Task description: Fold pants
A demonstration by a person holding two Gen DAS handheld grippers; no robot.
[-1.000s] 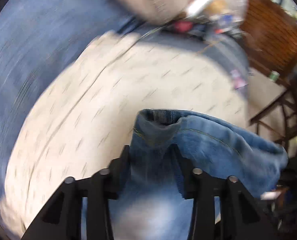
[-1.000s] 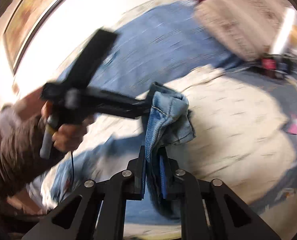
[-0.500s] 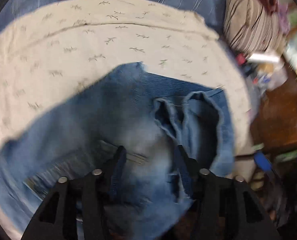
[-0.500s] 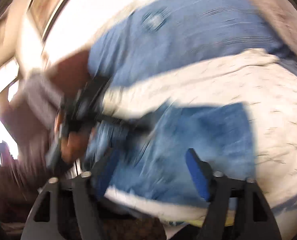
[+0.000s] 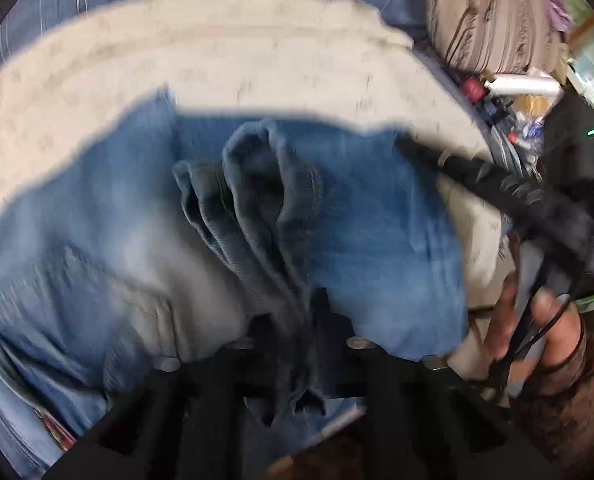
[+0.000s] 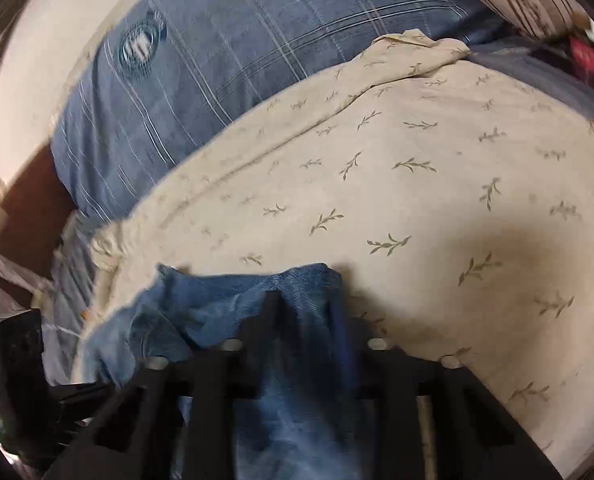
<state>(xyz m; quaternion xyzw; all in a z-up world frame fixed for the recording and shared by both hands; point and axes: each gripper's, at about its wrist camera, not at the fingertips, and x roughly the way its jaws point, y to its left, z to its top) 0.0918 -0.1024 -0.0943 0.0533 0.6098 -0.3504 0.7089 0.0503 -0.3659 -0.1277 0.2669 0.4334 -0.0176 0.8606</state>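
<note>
The blue jeans [image 5: 377, 216] lie spread on a cream leaf-print sheet [image 5: 257, 52]. My left gripper [image 5: 293, 320] is shut on a bunched fold of the jeans that rises between its fingers. My right gripper shows at the right of the left wrist view [image 5: 409, 146], its tip at the far edge of the jeans. In the right wrist view the right gripper [image 6: 305, 312] is low over the jeans [image 6: 225, 296], its fingers a little apart with denim between them. The frames do not show whether it grips.
A blue plaid pillow [image 6: 257, 40] lies at the head of the bed. A striped brown cushion [image 5: 489, 12] and small clutter [image 5: 509, 88] sit at the right. The cream sheet [image 6: 457, 184] stretches beyond the jeans. A hand [image 5: 537, 336] holds the right gripper.
The jeans have come down from mid-air onto the sheet and spread flat. The right gripper opened wide half a second ago and now sits low at the far edge of the jeans.
</note>
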